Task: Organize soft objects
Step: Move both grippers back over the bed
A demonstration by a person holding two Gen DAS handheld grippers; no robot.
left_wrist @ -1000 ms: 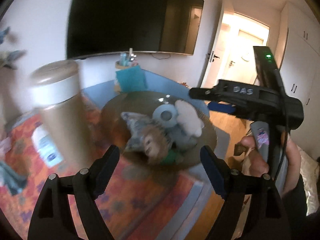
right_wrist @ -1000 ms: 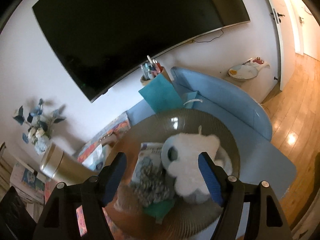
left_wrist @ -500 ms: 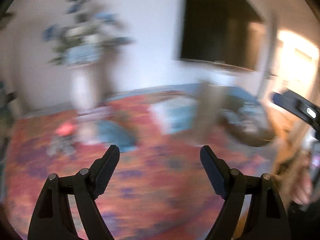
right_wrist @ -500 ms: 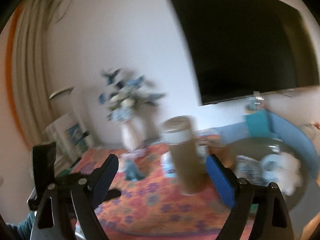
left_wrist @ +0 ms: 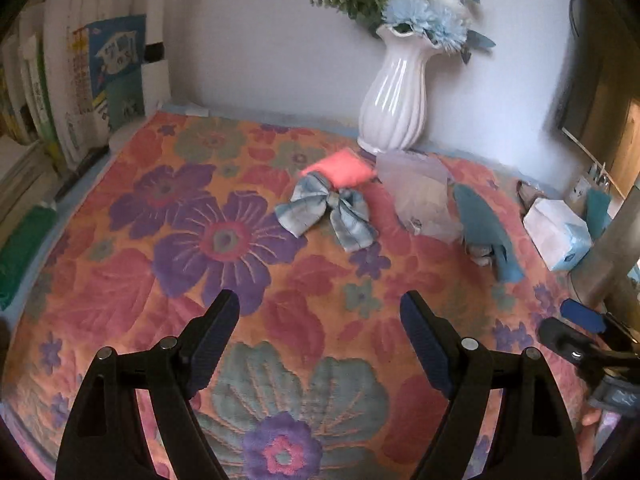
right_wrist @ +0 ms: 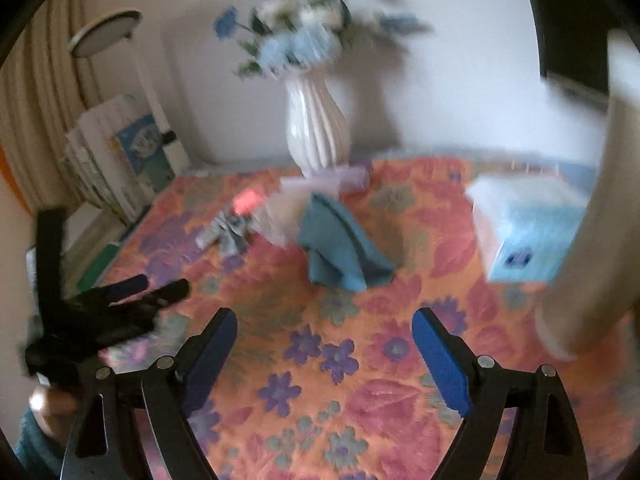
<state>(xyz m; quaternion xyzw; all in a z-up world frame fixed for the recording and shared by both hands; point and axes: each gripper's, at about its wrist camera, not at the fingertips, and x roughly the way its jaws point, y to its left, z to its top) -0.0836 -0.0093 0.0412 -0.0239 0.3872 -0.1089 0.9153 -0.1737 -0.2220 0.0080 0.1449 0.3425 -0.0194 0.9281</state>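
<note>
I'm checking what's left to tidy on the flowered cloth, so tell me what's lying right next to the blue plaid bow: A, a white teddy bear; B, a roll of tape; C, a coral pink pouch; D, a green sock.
C: the blue plaid bow lies on the flowered cloth with the coral pink pouch right behind it, their edges meeting.

Two matte black plastic left gripper [left_wrist: 320,312] fingers [left_wrist: 216,332], triangular cut-outs in the arms, dark blue ribbed pads on the inner faces, round silver screw heads behind the pads. Same build on the black right gripper [right_wrist: 324,330]: brighter blue pads [right_wrist: 440,360], silver screws. Left of those fingers, blurred skin and a teal knitted sleeve [right_wrist: 30,436].
</note>
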